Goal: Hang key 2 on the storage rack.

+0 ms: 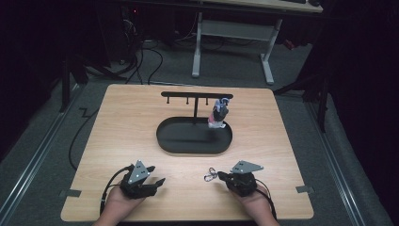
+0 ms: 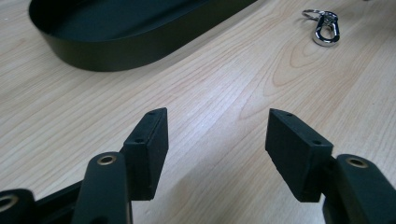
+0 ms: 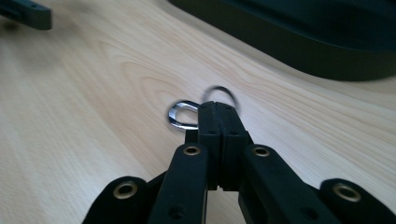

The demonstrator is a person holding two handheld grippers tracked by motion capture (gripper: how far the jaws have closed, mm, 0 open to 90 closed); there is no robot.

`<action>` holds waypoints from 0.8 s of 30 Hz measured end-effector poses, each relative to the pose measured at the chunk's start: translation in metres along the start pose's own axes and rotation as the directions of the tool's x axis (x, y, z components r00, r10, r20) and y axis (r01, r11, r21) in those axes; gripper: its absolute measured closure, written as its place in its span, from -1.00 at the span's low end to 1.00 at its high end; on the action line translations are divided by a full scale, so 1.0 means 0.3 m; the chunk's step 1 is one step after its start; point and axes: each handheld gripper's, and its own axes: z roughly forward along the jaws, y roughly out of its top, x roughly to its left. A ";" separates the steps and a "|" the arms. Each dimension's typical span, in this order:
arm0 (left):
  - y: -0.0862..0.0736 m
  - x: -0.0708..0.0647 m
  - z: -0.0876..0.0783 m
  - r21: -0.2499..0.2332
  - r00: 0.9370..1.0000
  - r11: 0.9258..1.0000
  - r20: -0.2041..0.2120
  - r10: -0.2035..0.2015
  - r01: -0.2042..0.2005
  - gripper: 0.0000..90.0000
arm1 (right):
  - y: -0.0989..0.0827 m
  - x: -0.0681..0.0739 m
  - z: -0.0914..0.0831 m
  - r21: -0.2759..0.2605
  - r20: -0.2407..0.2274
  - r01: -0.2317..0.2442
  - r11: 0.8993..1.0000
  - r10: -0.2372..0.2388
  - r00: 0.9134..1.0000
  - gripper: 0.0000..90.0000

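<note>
Right tool [image 3: 217, 114] is sitting at about five o'clock on the worktop [image 1: 117, 122], its jaws pressed together on the keyring clasp [image 3: 183, 115], whose silver loop is poking out at the left of the tips while a thin ring curves out just beyond them. Left tool [image 2: 217, 140] is resting at about seven o'clock with its jaws standing apart and nothing between them, pointing toward the clasp and the near wall of the black oval tray [image 1: 162, 141]. That tray is lying at the centre of the worktop, carrying a T-shaped hook stand [image 1: 196, 95]; a small keychain toy [image 1: 219, 114] is hanging from the stand's right end, at about one o'clock. The grip appears to be taking only the edge of the clasp, so the main risk is probably the smooth metal slipping or swivelling out of the pads as it is being lifted. With the ring dangling freely, it could also swing and miss a peg, or knock the hanging toy, if carried toward the stand quickly.
</note>
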 end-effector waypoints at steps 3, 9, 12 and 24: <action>-0.009 0.004 -0.016 -0.001 1.000 1.000 -0.010 -0.010 0.010 -0.11 | 0.013 0.021 0.023 0.011 -0.020 0.026 1.000 -0.026 0.999 1.00; -0.041 0.012 -0.061 -0.005 0.998 0.999 -0.045 -0.040 0.040 -0.11 | 0.036 0.030 0.087 0.047 -0.034 0.056 0.997 -0.055 0.998 0.98; -0.053 0.014 -0.074 -0.005 0.997 0.999 -0.056 -0.048 0.048 -0.11 | 0.042 0.025 0.105 0.056 -0.042 0.061 0.997 -0.058 0.997 0.96; -0.030 0.001 -0.069 -0.028 0.999 0.999 -0.036 -0.035 0.034 -0.12 | 0.028 0.028 0.112 0.086 -0.039 0.085 0.993 -0.082 0.996 0.92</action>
